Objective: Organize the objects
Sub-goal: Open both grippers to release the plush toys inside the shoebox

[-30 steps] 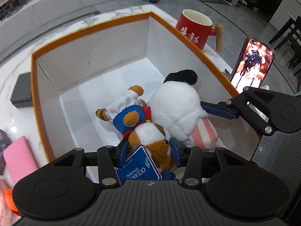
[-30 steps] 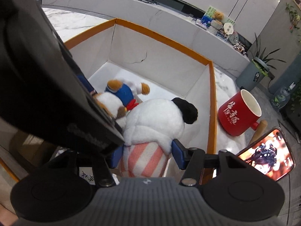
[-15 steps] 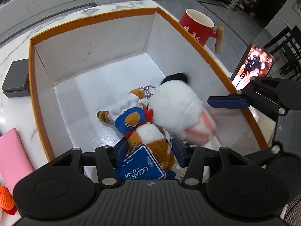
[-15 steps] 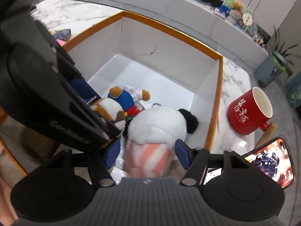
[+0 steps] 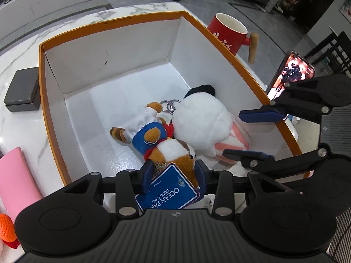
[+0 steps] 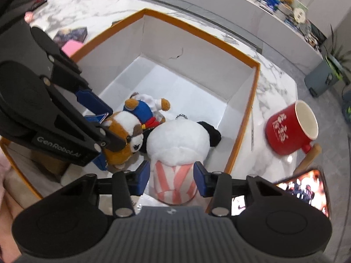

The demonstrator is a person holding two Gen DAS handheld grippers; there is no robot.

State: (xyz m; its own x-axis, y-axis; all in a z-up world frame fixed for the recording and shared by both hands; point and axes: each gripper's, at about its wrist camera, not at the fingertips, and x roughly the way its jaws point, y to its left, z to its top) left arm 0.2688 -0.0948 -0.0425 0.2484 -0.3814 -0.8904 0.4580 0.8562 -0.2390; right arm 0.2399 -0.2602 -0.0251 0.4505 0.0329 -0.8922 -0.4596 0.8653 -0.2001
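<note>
An open box with an orange rim (image 5: 109, 29) holds two soft toys lying side by side. The brown and white plush in blue clothes (image 5: 173, 153) has its head and blue tag between the pads of my left gripper (image 5: 175, 172). The jaws are closing and the pads press on it. Beside it lies the white plush with a black tip (image 5: 201, 122). Its pink-striped end (image 6: 173, 182) sits between the closing jaws of my right gripper (image 6: 172, 174). The left wrist view shows a thin gap at one pad of the right gripper (image 5: 232, 134).
A red mug with a wooden handle (image 5: 228, 35) and a lit phone (image 5: 289, 74) stand on the marble counter right of the box. On the box's left are a black case (image 5: 23, 92), a pink pouch (image 5: 15, 175) and an orange knitted thing (image 5: 6, 228).
The white plush slipped from the right gripper and settled on the box floor. The right gripper rose a little. Both pairs of jaws widened, then narrowed again.
</note>
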